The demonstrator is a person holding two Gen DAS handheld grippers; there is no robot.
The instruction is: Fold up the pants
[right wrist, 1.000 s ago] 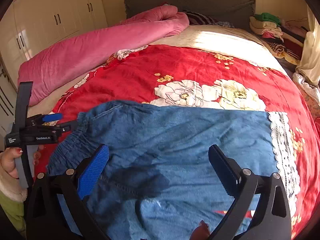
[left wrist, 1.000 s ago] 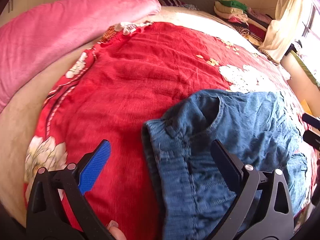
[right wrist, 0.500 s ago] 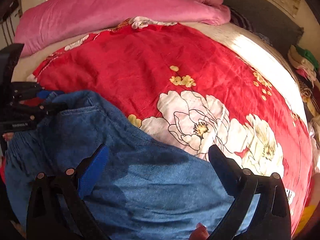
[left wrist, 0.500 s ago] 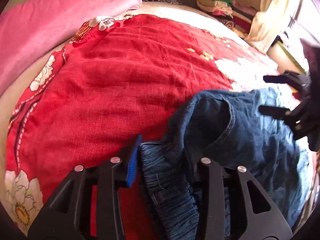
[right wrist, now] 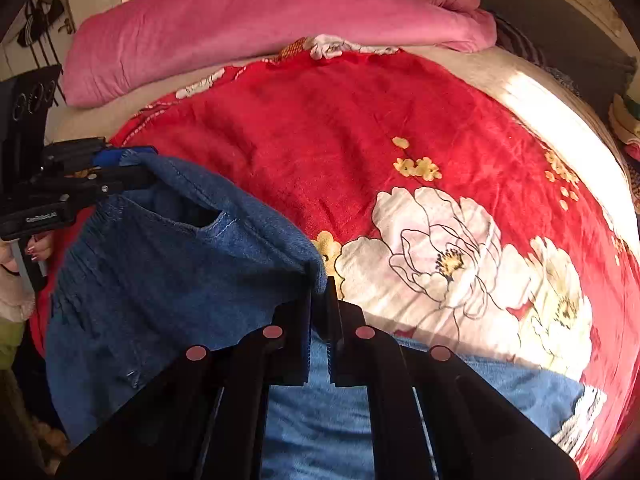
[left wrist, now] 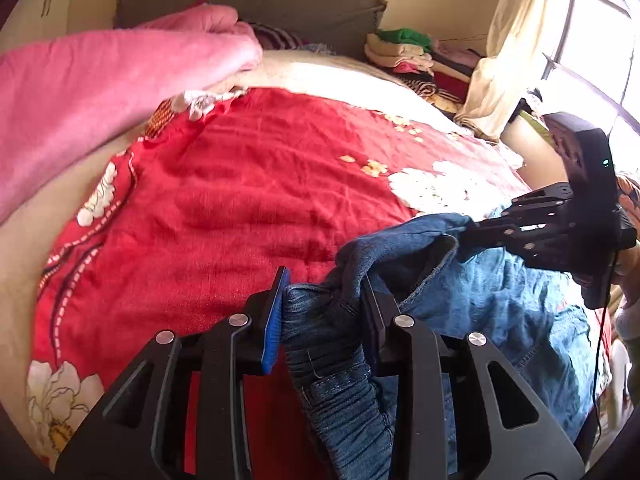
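Closed since a second ago: left tongs still tightening on pants waistband, right tongs pinching denim edge; lifted off bed, fold unstarted

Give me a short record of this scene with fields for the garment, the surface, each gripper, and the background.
garment: blue denim pants, elastic waistband bunched, partly lifted
surface: red floral blanket on a bed
left gripper: jaws closing, pads pressed on the waistband
right gripper: shut on a fold of the pants' edge
background: pink quilt rolled along the far side; stacked folded clothes by the headboard
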